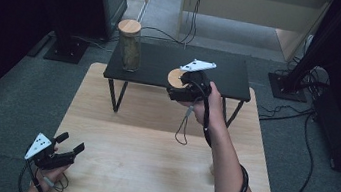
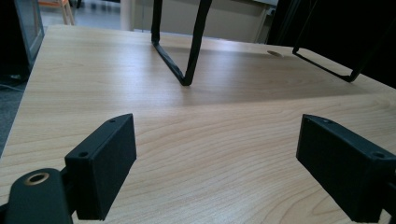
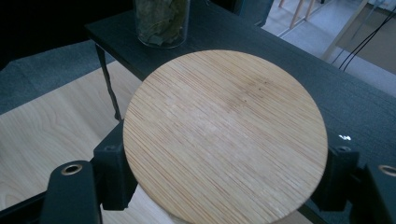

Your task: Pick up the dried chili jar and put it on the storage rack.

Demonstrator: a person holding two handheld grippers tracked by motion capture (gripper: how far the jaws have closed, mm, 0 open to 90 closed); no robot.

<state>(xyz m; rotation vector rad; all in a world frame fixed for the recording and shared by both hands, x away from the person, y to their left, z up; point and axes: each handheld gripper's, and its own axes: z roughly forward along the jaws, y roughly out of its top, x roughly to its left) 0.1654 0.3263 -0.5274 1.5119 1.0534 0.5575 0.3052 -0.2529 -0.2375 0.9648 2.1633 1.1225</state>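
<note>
Bamboo-lidded jar (image 3: 224, 135) sits clamped between the jaws of the right hand-held gripper (image 1: 186, 85), centre of the high view, over the front edge of the black shelf (image 1: 231, 77); in the right gripper view its round lid takes up the middle of the frame and hides the body below. Going largest to smallest: the light wooden worktop (image 1: 149, 158) lies under it, so a slip would drop the jar onto wood or clip the shelf's edge. That seems the main risk, since the pads bite only at the sides. Swinging wide could also knock the 2nd jar (image 1: 129, 45), upper left, full of dried leaves. The left hand-held gripper (image 1: 71, 143), lower left, rests with its jaws apart, empty. No label, brand or writing can be read anywhere.
</note>
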